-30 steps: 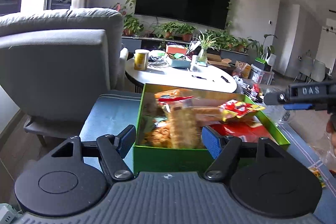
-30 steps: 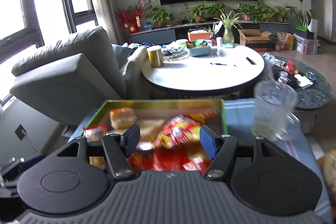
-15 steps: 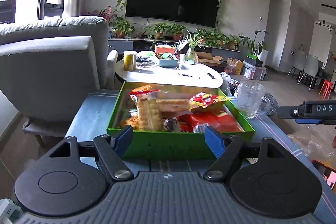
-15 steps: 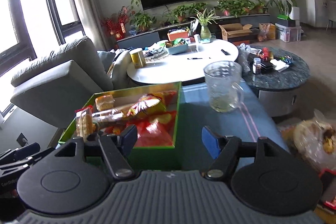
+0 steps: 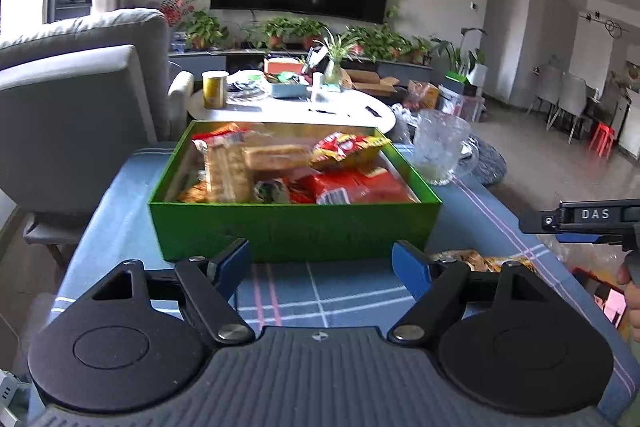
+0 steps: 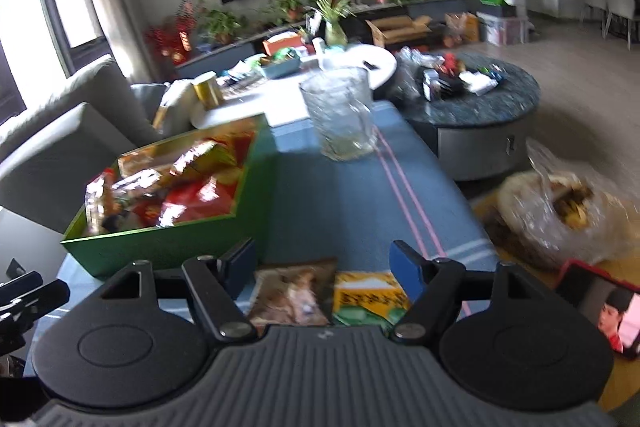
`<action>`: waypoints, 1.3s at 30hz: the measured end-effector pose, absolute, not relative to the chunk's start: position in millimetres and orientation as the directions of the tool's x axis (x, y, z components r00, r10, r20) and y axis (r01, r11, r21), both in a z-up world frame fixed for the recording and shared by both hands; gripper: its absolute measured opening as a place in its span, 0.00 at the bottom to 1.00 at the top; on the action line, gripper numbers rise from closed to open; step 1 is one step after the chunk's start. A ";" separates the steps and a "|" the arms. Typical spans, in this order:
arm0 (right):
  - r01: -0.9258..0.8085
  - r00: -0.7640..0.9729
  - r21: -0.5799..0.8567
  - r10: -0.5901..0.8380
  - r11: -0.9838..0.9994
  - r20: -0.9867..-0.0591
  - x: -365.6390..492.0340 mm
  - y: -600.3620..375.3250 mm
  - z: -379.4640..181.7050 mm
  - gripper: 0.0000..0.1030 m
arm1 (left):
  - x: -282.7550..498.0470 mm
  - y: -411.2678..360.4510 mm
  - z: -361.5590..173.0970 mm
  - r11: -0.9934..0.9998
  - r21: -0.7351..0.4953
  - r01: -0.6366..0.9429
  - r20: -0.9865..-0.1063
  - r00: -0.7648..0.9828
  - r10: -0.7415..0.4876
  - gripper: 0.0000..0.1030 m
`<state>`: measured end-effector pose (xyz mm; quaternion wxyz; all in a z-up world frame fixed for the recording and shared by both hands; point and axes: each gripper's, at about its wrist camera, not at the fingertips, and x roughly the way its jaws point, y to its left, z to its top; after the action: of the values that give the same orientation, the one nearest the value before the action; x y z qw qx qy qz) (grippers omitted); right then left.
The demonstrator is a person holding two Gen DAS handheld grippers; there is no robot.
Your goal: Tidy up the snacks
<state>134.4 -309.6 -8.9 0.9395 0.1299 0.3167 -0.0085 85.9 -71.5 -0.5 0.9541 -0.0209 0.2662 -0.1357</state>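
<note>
A green box (image 5: 296, 227) full of snack packets stands on the blue checked tablecloth (image 5: 320, 291); it also shows in the right wrist view (image 6: 160, 247). My left gripper (image 5: 322, 265) is open and empty just in front of the box. My right gripper (image 6: 324, 263) is open and empty above two loose packets, a brown one (image 6: 296, 291) and a yellow-green one (image 6: 368, 297), lying at the table's near edge. The right gripper's body (image 5: 580, 221) shows at the right in the left wrist view, and a loose packet (image 5: 476, 259) lies beneath it.
A glass mug (image 6: 344, 115) stands behind the box's right side. A grey armchair (image 5: 80, 107) is at the left, a white round table (image 5: 292, 111) behind. A plastic bag (image 6: 560, 203) and a phone (image 6: 604, 311) lie to the right on the floor.
Both grippers have pulled back from the box toward the table's near edge. The right gripper swung right and down, bringing the two loose packets into view.
</note>
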 end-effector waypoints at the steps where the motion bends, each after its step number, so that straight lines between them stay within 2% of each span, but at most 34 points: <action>1: 0.104 0.795 0.241 0.065 0.965 -0.603 134.0 -311.5 -12.2 0.73 | 86.2 -74.2 -2.2 0.961 -0.110 0.254 -0.508 0.817 -0.274 0.73; 9: 0.070 0.766 0.261 0.115 0.963 -0.632 141.0 -301.5 -28.0 0.73 | 93.0 -81.2 -8.9 0.965 -0.117 0.235 -0.532 0.805 -0.260 0.73; 12: 0.048 0.754 0.263 0.137 0.964 -0.642 145.2 -290.4 -34.0 0.76 | 94.4 -79.5 -8.8 0.970 -0.104 0.221 -0.534 0.810 -0.243 0.73; 22: 0.055 0.734 0.129 0.048 0.990 -0.678 166.4 -257.2 -57.8 0.78 | 97.0 -73.3 -13.1 0.974 -0.105 0.199 -0.550 0.805 -0.224 0.73; 27: 0.019 0.715 0.119 0.069 0.993 -0.696 168.5 -247.6 -62.7 0.78 | 95.9 -69.3 -13.6 0.975 -0.114 0.190 -0.549 0.806 -0.221 0.73; 30: 0.015 0.727 0.080 0.044 0.997 -0.685 164.6 -242.5 -63.5 0.78 | 95.7 -63.4 -13.5 0.978 -0.119 0.170 -0.547 0.811 -0.208 0.73; 39: -0.033 0.762 0.140 0.115 0.990 -0.637 139.7 -245.5 -40.5 0.78 | 95.8 -59.8 -20.7 0.980 -0.139 0.145 -0.572 0.796 -0.199 0.73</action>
<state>139.7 -245.5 -40.5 0.9368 0.0605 0.3423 0.0395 95.8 -59.8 -20.7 0.9465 -0.0443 0.3064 -0.0908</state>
